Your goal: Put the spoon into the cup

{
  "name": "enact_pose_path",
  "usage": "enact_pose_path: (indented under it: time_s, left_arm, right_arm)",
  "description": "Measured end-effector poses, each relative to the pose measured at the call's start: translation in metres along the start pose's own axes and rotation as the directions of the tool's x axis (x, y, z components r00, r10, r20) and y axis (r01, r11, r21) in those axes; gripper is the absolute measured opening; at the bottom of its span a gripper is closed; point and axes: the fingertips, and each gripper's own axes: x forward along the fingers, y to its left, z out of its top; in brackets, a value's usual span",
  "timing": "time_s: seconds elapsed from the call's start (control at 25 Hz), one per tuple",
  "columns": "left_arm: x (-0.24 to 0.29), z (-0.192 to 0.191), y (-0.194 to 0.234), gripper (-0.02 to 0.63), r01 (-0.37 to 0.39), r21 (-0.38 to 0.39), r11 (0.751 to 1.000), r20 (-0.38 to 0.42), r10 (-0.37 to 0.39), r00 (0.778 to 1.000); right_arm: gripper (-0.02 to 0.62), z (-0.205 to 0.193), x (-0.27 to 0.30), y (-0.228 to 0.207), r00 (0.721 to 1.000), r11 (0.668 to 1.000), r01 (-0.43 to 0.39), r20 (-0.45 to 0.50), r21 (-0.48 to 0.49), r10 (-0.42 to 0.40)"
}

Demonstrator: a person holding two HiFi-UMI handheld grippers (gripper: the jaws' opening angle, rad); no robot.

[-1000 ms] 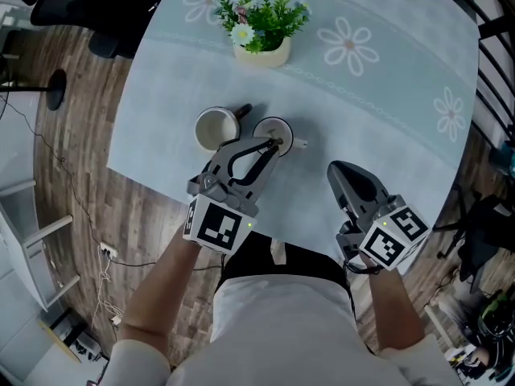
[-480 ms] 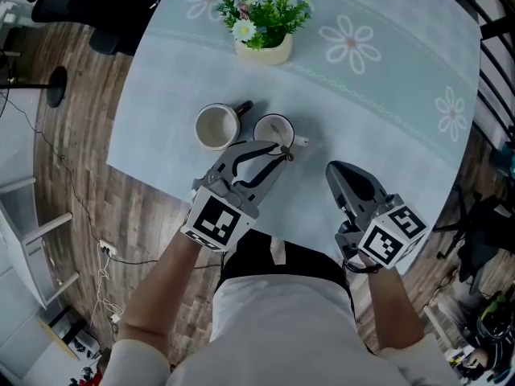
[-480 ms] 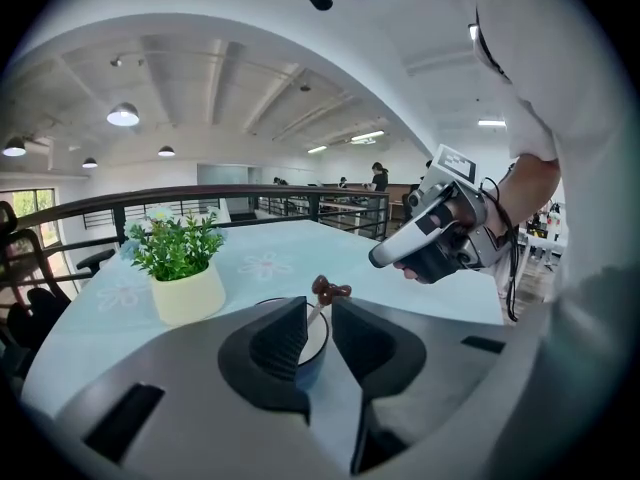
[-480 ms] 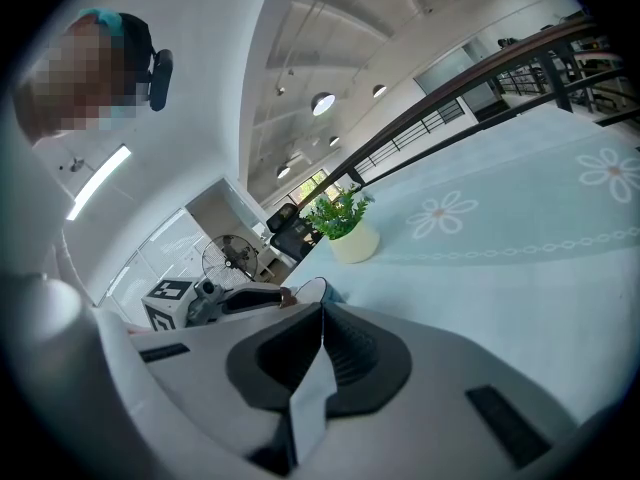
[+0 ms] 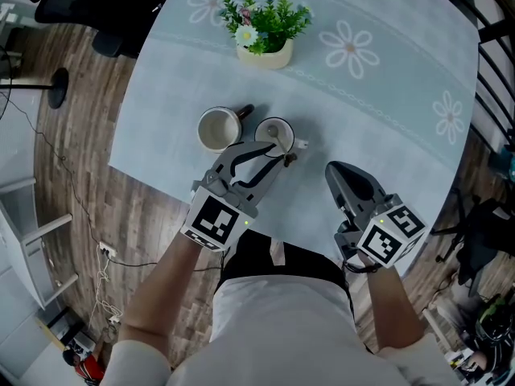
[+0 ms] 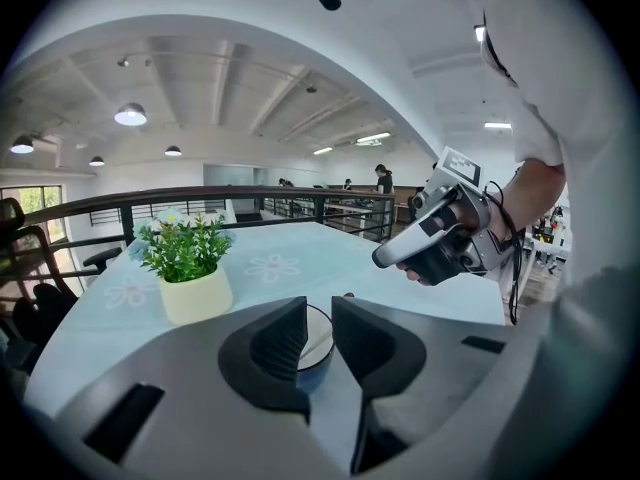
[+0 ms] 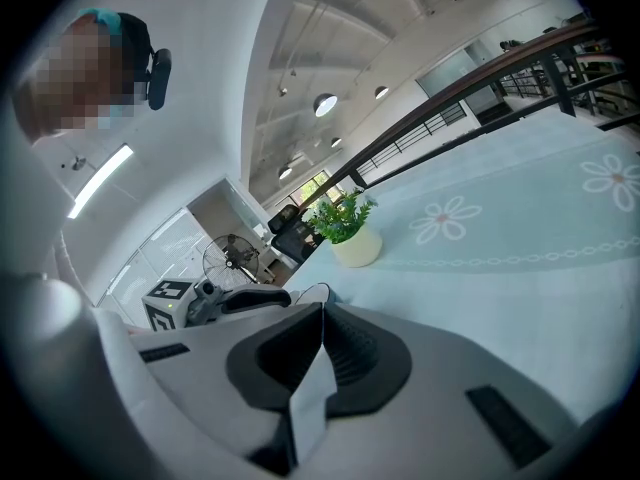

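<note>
1. Left gripper (image 5: 282, 153): jaws a narrow gap apart, holding nothing. Tips just at the near side of the right-hand cup (image 5: 272, 124). Contact not clear.
2. Same cup visible through that gap in the left gripper view.
3. Spoon (image 5: 278, 140): appears to sit inside that cup, pale against the pale interior. Too small to say more.
4. Right gripper (image 5: 336, 171): jaws pressed together, empty. Over the worktop (image 5: 378, 111) near its near edge, well right of the cup.
5. Second cup (image 5: 218, 128) just left of the first, nothing visible in it.
6. Potted plant (image 5: 263, 53) at the far side, beyond both cups.
</note>
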Motion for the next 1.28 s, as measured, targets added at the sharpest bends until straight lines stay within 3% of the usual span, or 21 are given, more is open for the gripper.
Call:
enact_pose_path:
  time_s: [0.68,1.28]
  left_arm:
    - [-0.049,0.059,0.025,0.057,-0.12,-0.02,0.993,0.093,0.122,0.988]
    - [-0.091,0.091,0.03,0.028,-0.15,-0.053,0.987,0.151,0.156,0.976]
  right_arm:
    - [0.023,0.054,-0.003,0.044,0.997,0.995,-0.028,0.065,-0.1,0.035]
    - [0.023,0.073,0.0,0.09,0.995,0.977,-0.048,0.076,-0.209,0.065]
